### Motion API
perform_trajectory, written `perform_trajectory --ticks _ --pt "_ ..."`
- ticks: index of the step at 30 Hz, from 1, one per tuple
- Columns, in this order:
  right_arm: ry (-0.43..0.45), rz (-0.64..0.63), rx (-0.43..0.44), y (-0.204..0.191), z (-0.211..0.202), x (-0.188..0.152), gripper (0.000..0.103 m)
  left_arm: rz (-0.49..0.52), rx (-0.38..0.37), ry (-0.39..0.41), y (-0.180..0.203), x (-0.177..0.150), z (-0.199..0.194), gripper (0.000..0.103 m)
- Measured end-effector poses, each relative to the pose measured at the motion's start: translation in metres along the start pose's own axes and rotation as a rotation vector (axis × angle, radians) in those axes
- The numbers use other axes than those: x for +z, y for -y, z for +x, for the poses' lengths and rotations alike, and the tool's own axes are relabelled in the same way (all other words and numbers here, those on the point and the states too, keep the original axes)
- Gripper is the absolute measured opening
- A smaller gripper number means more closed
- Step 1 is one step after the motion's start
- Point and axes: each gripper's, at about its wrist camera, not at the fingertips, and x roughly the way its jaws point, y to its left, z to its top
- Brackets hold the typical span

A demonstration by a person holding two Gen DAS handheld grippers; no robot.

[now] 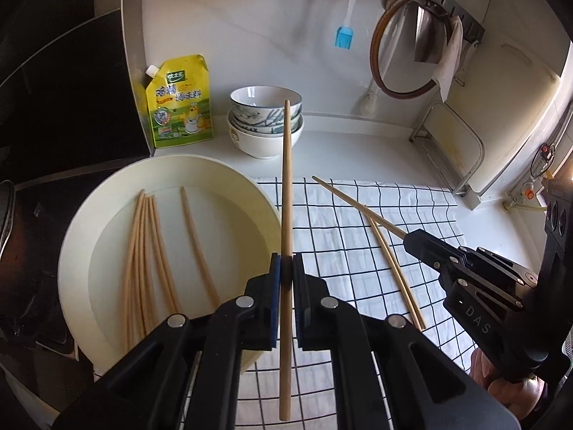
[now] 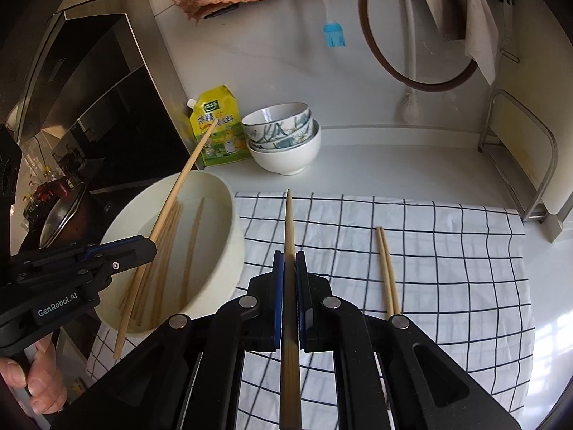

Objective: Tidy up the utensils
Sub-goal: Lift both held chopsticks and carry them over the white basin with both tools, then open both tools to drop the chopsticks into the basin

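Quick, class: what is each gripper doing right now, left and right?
Left gripper: jaws shut on one chopstick.
Right gripper: jaws shut on another chopstick.

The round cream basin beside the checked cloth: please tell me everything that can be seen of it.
The round cream basin, plastic by its look, stands upright on the white counter with its right rim against the black-and-white checked cloth. It has a high plain wall and a flat floor. Several pale wooden chopsticks lie inside, most bundled at the left, one apart.
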Motion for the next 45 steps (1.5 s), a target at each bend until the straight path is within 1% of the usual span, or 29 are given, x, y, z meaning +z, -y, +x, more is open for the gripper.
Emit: perform_trajectory --ticks 5,9,15,18,23,27,34,39,40,41,42,43,44,45 --pt "-0.005 -0.026 0.046 -0.034 0.014 0.011 0.006 -0.04 0.023 0.02 -0.037 0.002 -0.012 0.007" --pt "-0.022 -0.056 0.079 -0.063 0.032 0.02 0.006 -0.076 0.052 0.019 -0.07 0.001 -0.013 0.007" --pt "-0.068 -0.107 0.112 -0.105 0.07 0.024 0.006 -0.11 0.09 -0.031 -0.109 -0.006 0.002 0.007" --pt "-0.093 -0.125 0.105 -0.119 0.088 0.022 0.006 -0.124 0.096 -0.073 -0.124 -0.011 0.015 0.007" --pt "-0.13 -0.129 0.083 -0.13 0.113 0.021 0.006 -0.139 0.108 -0.127 -0.141 -0.017 0.038 0.007" --pt "-0.14 -0.128 0.055 -0.133 0.126 0.021 0.006 -0.143 0.117 -0.161 -0.151 -0.02 0.054 0.007" --pt "-0.193 -0.131 0.053 -0.136 0.146 0.018 0.006 -0.154 0.128 -0.196 -0.163 -0.021 0.072 0.008" --pt "-0.208 -0.135 0.053 -0.137 0.149 0.016 0.007 -0.161 0.139 -0.196 -0.169 -0.019 0.075 0.008" --pt "-0.214 -0.137 0.055 -0.137 0.149 0.015 0.013 -0.164 0.142 -0.193 -0.17 -0.018 0.074 0.009" --pt "-0.21 -0.138 0.054 -0.137 0.148 0.015 0.021 -0.168 0.146 -0.189 -0.17 -0.018 0.073 0.015" --pt "-0.203 -0.141 0.051 -0.138 0.145 0.015 0.024 -0.172 0.148 -0.185 -0.171 -0.018 0.071 0.019" --pt "-0.199 -0.143 0.049 -0.138 0.144 0.014 0.026 -0.175 0.15 -0.178 -0.172 -0.018 0.069 0.025" --pt "-0.196 -0.143 0.05 -0.138 0.142 0.015 0.026 -0.178 0.152 -0.173 -0.172 -0.018 0.068 0.028" --pt "-0.193 -0.144 0.052 -0.138 0.14 0.014 0.026 -0.18 0.153 -0.169 -0.172 -0.017 0.066 0.028"
